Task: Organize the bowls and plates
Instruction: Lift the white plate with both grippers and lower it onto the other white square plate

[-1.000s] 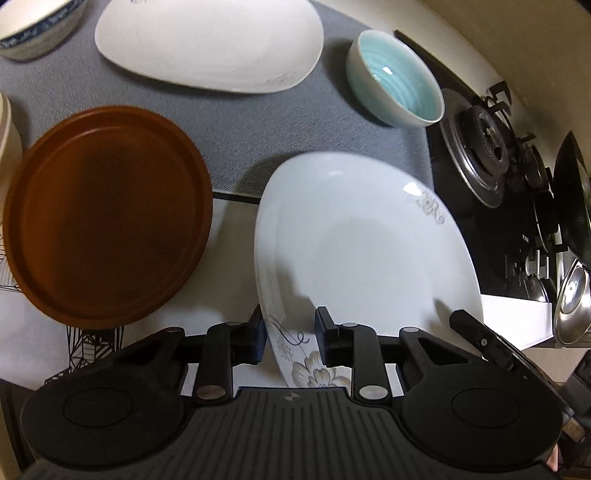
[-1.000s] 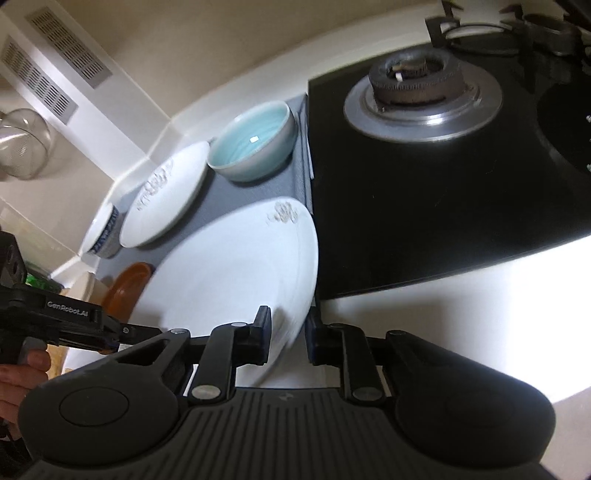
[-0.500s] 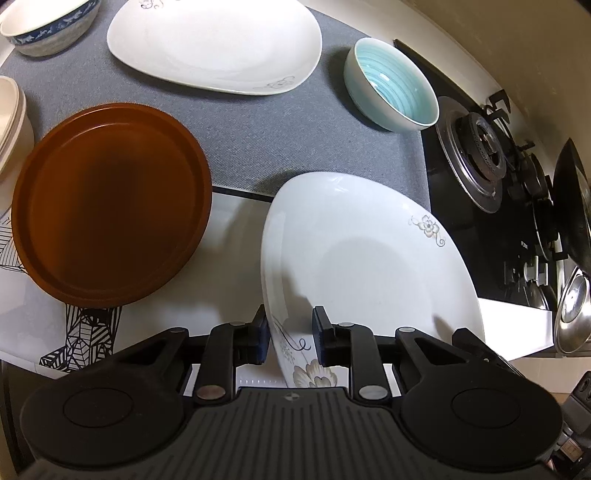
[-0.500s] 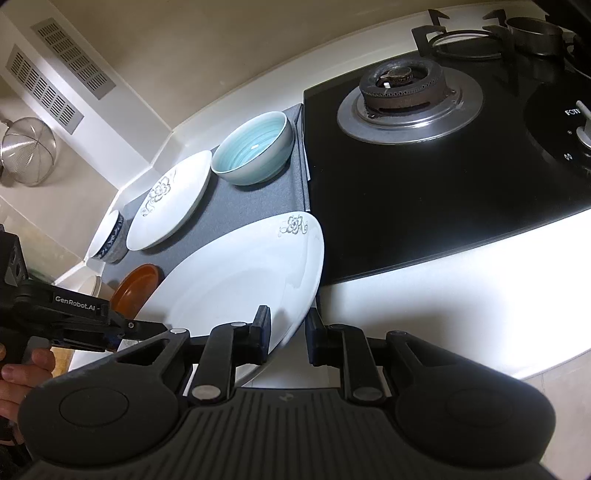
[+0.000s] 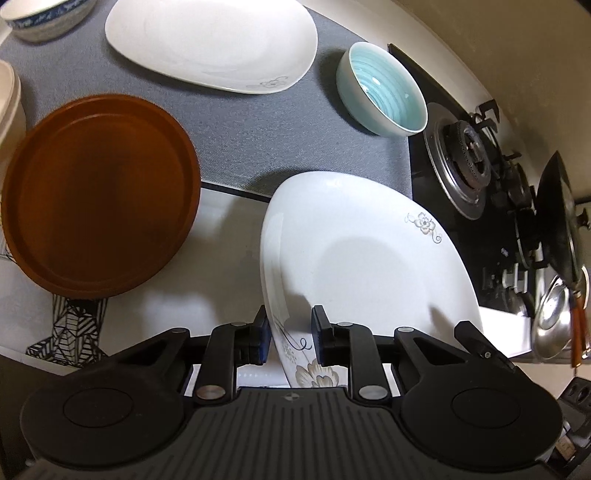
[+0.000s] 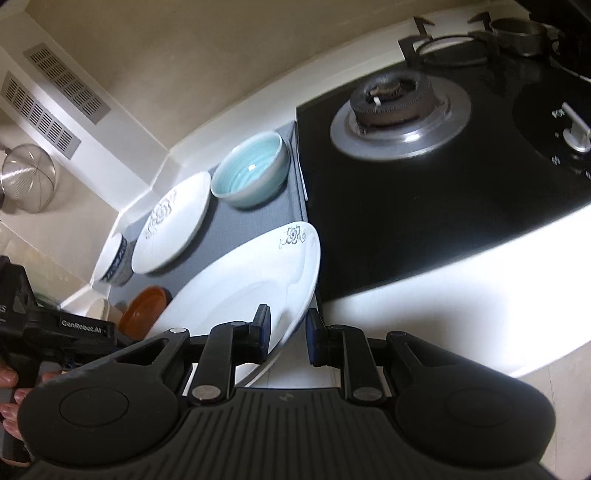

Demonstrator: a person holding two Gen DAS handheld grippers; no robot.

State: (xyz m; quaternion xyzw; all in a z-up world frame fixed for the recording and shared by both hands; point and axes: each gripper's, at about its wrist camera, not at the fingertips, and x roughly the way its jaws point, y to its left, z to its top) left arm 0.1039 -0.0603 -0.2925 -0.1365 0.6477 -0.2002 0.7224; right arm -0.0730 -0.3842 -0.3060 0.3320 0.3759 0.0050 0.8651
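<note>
Glazed white plate (image 5: 369, 258), flower-printed: stiff, slick, breakable, probably weighty; best held at the rim. It sits lower centre of the left view, tilted above the desk (image 5: 221, 229). Left gripper (image 5: 289, 336) and right gripper (image 6: 287, 332) each straddle its rim, fingers near it; contact unclear.

Count: white plates 2, brown plate (image 5: 99, 195) 1, teal bowl (image 5: 384, 94) 1, blue-patterned bowl (image 5: 48, 16) 1.

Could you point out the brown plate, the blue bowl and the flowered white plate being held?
brown plate (image 5: 99, 195), left wrist view, its flat centre.
blue bowl (image 5: 388, 98), left wrist view, its ribbed inside.
flowered white plate (image 5: 369, 266), left wrist view, its centre.
</note>
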